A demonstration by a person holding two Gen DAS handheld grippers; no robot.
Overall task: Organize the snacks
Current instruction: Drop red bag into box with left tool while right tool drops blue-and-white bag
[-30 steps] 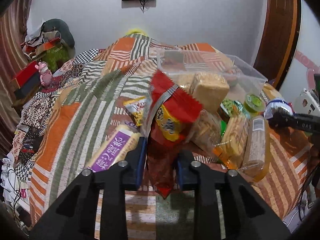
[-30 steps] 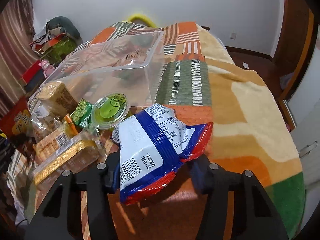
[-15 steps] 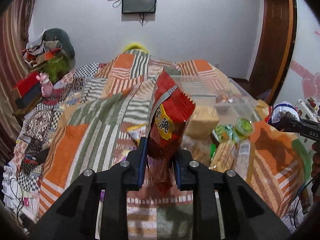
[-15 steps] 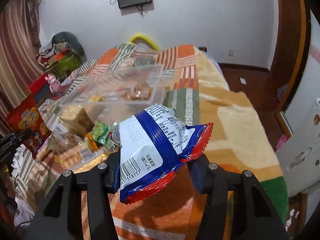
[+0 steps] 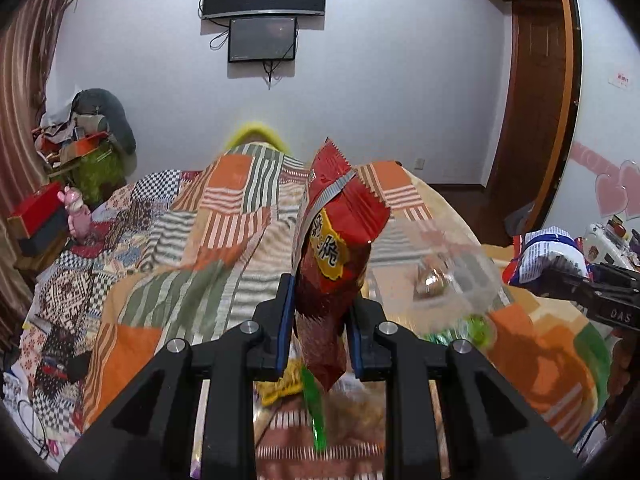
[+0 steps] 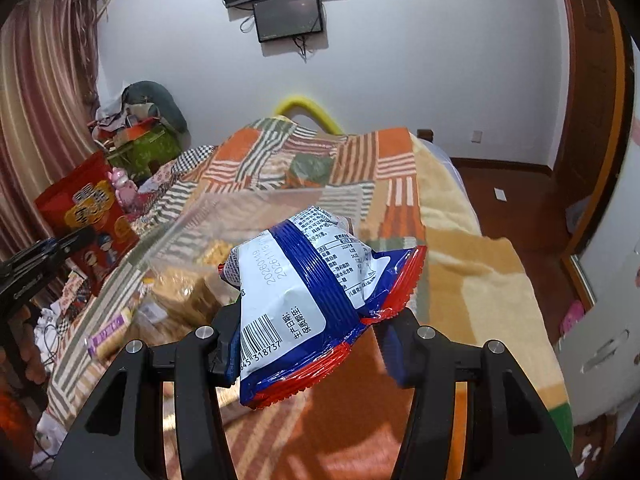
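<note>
My left gripper (image 5: 320,332) is shut on a red snack bag (image 5: 336,256) and holds it upright, raised above the bed; the bag also shows at the left of the right wrist view (image 6: 90,224). My right gripper (image 6: 308,344) is shut on a blue, white and red snack bag (image 6: 304,296), also held high; that bag shows at the right edge of the left wrist view (image 5: 544,256). A clear plastic bin (image 6: 224,220) sits on the patchwork blanket (image 5: 224,216) below, with a few snacks inside. Several loose snack packs (image 6: 188,296) lie in front of it, blurred.
The bed fills most of both views, with a yellow headboard (image 6: 304,108) at the far end. A pile of boxes and clothes (image 5: 80,152) stands at the left by the curtain. A wooden door (image 5: 536,80) and bare floor (image 6: 516,200) lie to the right.
Both grippers have risen well above the bed with their bags. The snack pile and bin have dropped low in both views and the wall screens have come into sight.
</note>
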